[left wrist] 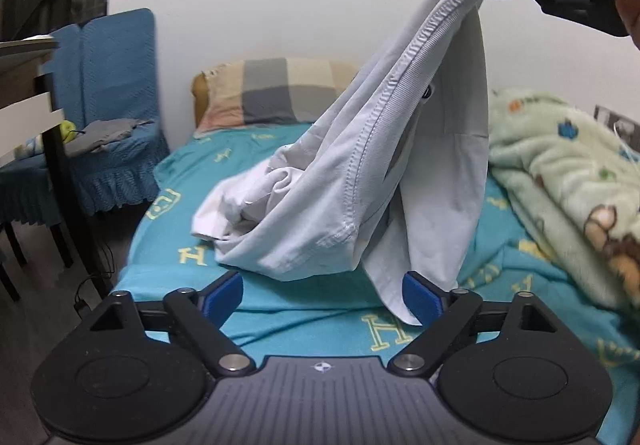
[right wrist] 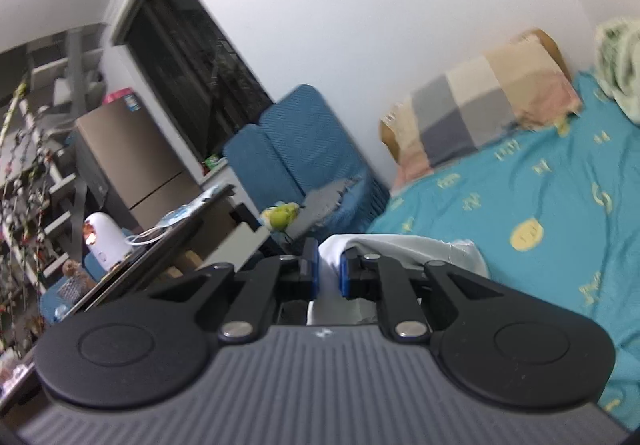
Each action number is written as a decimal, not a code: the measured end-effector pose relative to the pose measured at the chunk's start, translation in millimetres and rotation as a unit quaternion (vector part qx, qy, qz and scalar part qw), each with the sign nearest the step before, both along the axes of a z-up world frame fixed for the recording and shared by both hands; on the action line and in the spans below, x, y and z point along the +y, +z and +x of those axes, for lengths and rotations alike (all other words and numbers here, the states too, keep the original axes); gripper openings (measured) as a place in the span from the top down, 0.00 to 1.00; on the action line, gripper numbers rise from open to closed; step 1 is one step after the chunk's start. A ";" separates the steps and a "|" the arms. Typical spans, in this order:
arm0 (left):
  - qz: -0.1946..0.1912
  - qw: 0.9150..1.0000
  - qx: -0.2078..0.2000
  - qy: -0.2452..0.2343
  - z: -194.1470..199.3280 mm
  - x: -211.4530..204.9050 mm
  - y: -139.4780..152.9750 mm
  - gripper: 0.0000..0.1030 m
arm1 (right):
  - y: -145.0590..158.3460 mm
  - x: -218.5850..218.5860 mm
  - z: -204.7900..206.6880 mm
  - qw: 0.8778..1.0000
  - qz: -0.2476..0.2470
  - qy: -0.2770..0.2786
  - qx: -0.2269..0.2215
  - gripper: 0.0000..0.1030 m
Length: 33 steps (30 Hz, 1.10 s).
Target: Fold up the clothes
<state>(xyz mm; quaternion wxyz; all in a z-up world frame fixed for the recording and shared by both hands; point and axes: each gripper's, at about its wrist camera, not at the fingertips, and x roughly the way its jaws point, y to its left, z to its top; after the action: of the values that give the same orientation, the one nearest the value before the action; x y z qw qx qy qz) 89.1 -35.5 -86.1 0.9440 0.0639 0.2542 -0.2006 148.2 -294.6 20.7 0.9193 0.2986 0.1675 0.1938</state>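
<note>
Here, a bed under a teal sheet, checked pillow at its head, green fleece blanket heaped along the right. Pale grey trousers, lifted by one end, lower folds bunched on the sheet. Right claw clenched on the trousers' top edge, held high. Left claw released, blue pads wide apart, low near the hanging hem.
</note>
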 end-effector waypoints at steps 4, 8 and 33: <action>-0.012 1.000 0.004 -0.012 13.4 -20.9 -14.8 0.25 | -38.3 -20.6 8.3 0.997 0.052 0.005 0.049 0.86; 0.000 1.000 -0.002 -0.018 32.5 -46.3 -36.7 0.30 | -70.7 -30.2 20.8 0.993 0.074 0.007 0.095 0.86; -0.218 0.974 -0.002 0.051 48.5 37.6 6.2 0.90 | -101.1 -17.6 14.0 0.978 -0.109 -0.104 0.145 0.42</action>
<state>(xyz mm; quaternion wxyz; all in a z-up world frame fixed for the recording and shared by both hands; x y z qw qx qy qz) 137.6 2.1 -79.9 0.9447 -0.1565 0.2050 -0.2025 162.2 -312.2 -80.5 0.9273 0.2373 0.2876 0.0319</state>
